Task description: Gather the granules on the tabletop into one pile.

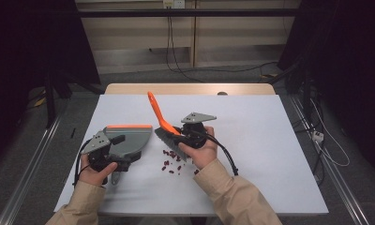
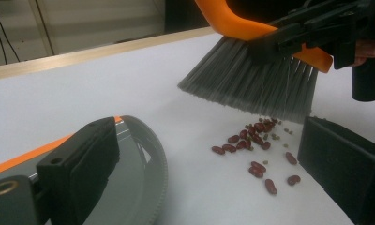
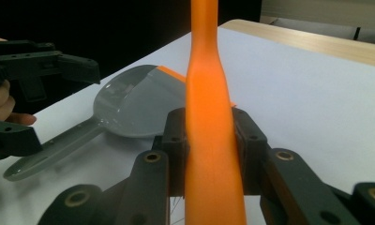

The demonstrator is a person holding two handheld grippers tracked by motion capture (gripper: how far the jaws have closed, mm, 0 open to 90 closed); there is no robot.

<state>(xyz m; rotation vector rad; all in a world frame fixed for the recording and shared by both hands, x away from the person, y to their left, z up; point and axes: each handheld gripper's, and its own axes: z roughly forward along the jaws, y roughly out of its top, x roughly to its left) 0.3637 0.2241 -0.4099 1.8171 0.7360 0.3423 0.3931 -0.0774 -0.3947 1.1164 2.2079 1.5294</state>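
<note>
Clamping the orange brush handle [image 3: 209, 122] between its fingers, the right gripper [image 1: 190, 133] holds the bristles [image 2: 251, 84] just above the red beans [image 1: 172, 161] on the white surface [image 1: 270, 140]. At nine o'clock, the left gripper [image 1: 111, 154], fingers wide, sits over the grey dustpan [image 1: 129, 138].

worktop [image 1: 270, 154]: covered by a white sheet, wooden edge seen at the far side | cables [image 1: 176, 56]: trailed across the floor behind | wall socket [image 1: 173, 3]: mounted above
</note>
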